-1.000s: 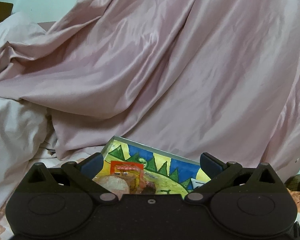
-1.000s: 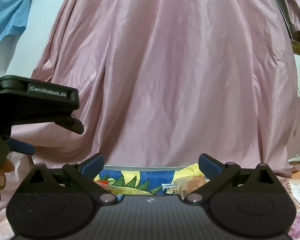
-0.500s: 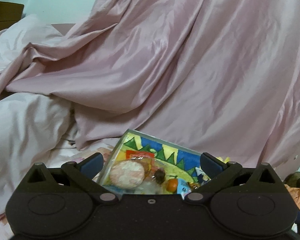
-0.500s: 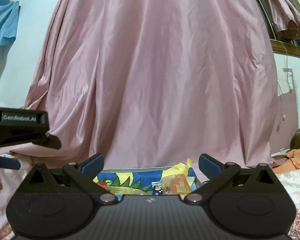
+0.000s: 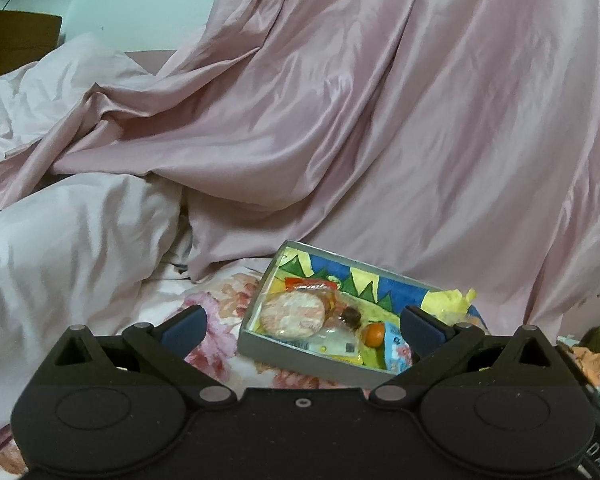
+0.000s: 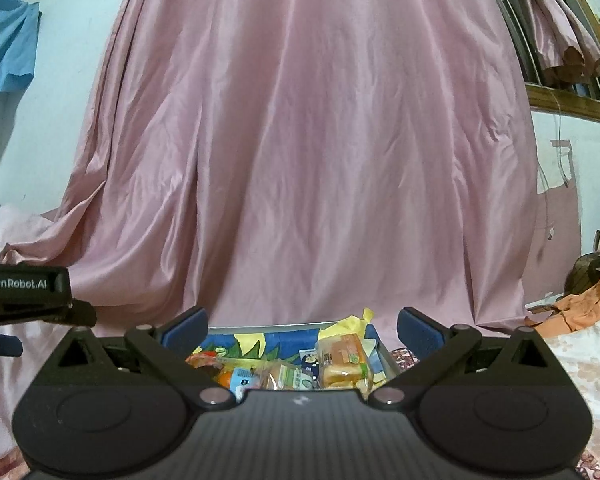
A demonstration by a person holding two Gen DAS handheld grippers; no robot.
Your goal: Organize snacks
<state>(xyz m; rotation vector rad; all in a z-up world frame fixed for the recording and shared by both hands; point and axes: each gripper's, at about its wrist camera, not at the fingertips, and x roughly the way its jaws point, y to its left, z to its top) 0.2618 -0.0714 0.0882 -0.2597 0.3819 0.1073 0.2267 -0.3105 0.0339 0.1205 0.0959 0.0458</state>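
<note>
A grey cardboard box point(image 5: 300, 356) with a bright blue, green and yellow lining lies on the flowered bedsheet. Inside it are a round pink wrapped cake point(image 5: 292, 314), a small orange fruit point(image 5: 374, 334), a blue packet point(image 5: 396, 350) and other wrapped snacks. My left gripper point(image 5: 302, 322) hovers open just before the box, nothing between its fingers. In the right wrist view the same box point(image 6: 388, 354) shows an orange bread packet point(image 6: 344, 360) and more snacks. My right gripper point(image 6: 302, 326) is open over the box's near side. The left gripper's body point(image 6: 24, 292) shows at the left edge.
A large pink satin sheet point(image 5: 380, 120) hangs behind the box and drapes over the bed. Rumpled pale pink bedding point(image 5: 60, 248) lies to the left. Orange cloth point(image 6: 580, 308) sits at the right. A blue cloth point(image 6: 4, 48) hangs on the wall.
Both grippers have pulled back and up from the box, so more of it and its snacks shows. The left gripper's body sits lower in the right wrist view.
</note>
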